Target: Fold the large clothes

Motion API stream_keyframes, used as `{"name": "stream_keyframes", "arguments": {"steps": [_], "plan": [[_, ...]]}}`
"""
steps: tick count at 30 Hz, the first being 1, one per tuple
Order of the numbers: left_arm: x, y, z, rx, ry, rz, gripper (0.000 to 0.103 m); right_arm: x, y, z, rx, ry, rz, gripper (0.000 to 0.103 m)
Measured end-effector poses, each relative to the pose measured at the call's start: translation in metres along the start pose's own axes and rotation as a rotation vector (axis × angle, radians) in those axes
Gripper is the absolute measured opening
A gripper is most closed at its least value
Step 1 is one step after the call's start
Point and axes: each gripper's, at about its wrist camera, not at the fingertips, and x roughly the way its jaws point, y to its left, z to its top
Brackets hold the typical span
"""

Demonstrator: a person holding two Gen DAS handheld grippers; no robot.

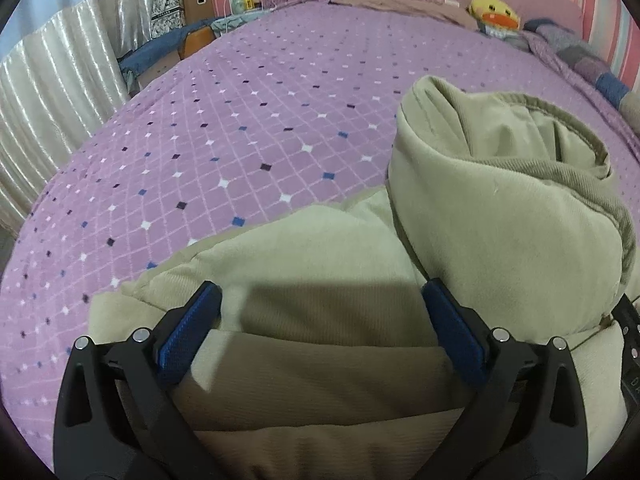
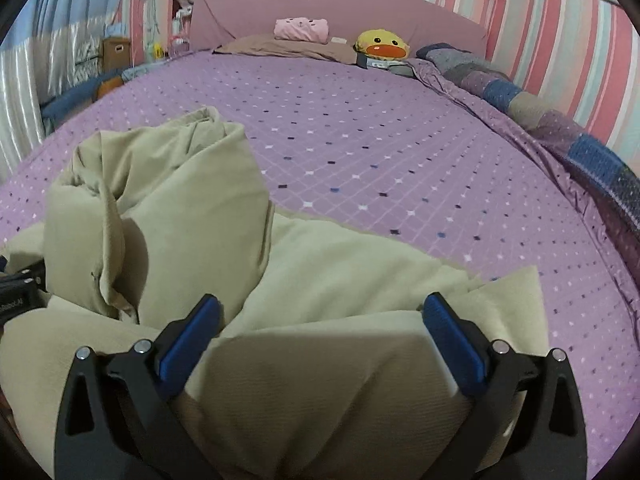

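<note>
Nearest, the left gripper [image 1: 320, 300] has its jaws spread wide over the beige garment [image 1: 320, 272], holding nothing; the right gripper [image 2: 320, 312] is spread the same way above a raised fold of the same cloth. The garment lies bunched at the near edge of the bed [image 1: 240, 120], its hood-like lump [image 2: 160, 200] standing up between the two grippers. The thick padded cloth looks springy, so a shallow pinch could catch only the top layer and let the fold slump open. Whether the jaws touch the fabric is hard to tell. Pulling toward the near edge could drag the garment off. Far off, near the head of the bed, a duck toy [image 2: 382, 45] lies well clear.
</note>
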Motion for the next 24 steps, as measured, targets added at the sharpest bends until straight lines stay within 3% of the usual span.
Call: {"name": "stream_keyframes", "arguments": {"steps": [4, 9, 14, 20, 24], "plan": [[-0.035, 0.005, -0.01, 0.031, -0.011, -0.041, 0.1, -0.014, -0.013, -0.002, 0.029, 0.03, 0.065, 0.101], [-0.103, 0.019, -0.036, 0.042, -0.07, -0.147, 0.1, -0.081, -0.033, -0.028, 0.068, -0.034, 0.107, 0.101], [-0.173, 0.04, -0.091, -0.019, -0.1, -0.258, 0.1, -0.159, -0.052, -0.087, 0.129, -0.108, 0.153, 0.101], [-0.235, 0.056, -0.166, -0.015, -0.098, -0.287, 0.1, -0.224, -0.08, -0.142, 0.117, -0.13, 0.189, 0.101], [-0.254, 0.074, -0.208, -0.026, -0.077, -0.291, 0.1, -0.251, -0.092, -0.172, 0.054, -0.128, 0.161, 0.101]]}}
